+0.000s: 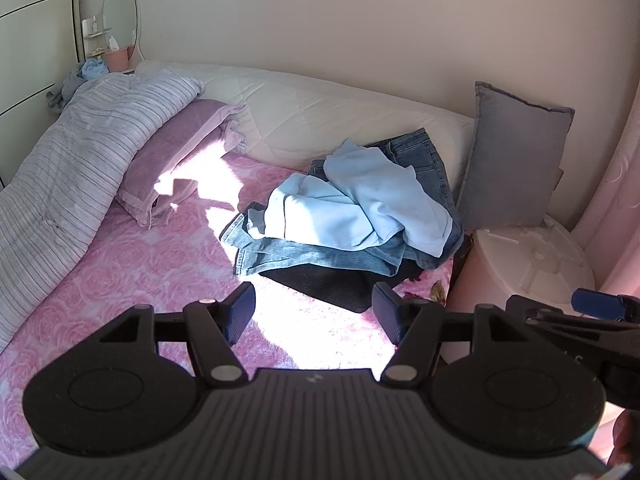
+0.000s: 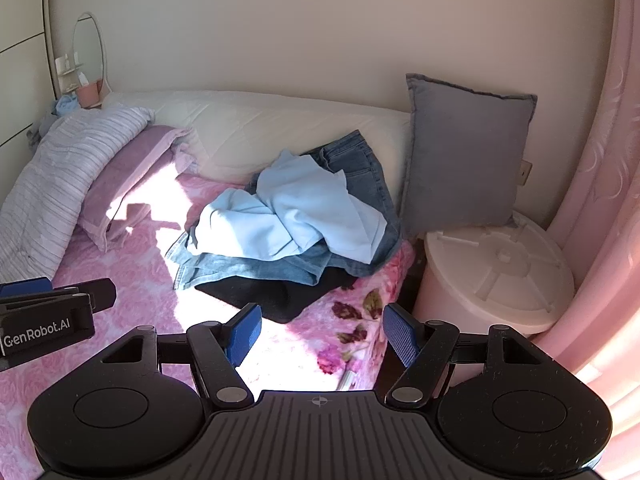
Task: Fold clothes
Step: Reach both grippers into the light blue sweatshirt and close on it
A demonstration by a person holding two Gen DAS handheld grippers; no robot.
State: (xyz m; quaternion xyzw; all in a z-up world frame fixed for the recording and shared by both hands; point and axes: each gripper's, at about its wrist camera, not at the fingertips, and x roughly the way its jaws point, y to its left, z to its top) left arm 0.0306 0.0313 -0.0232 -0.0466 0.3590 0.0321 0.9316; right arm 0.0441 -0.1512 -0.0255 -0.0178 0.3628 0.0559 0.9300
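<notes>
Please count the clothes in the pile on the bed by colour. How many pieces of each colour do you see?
Light blue garment: 1
Blue denim jeans: at least 1; the folds hide whether the denim is one pair or two
Black garment: 1
Total: at least 3 pieces, all unfolded in one heap on the pink bedspread.

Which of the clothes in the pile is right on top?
The light blue garment is on top. It lies crumpled over the blue jeans, and a black garment sits flat underneath them both.
</notes>
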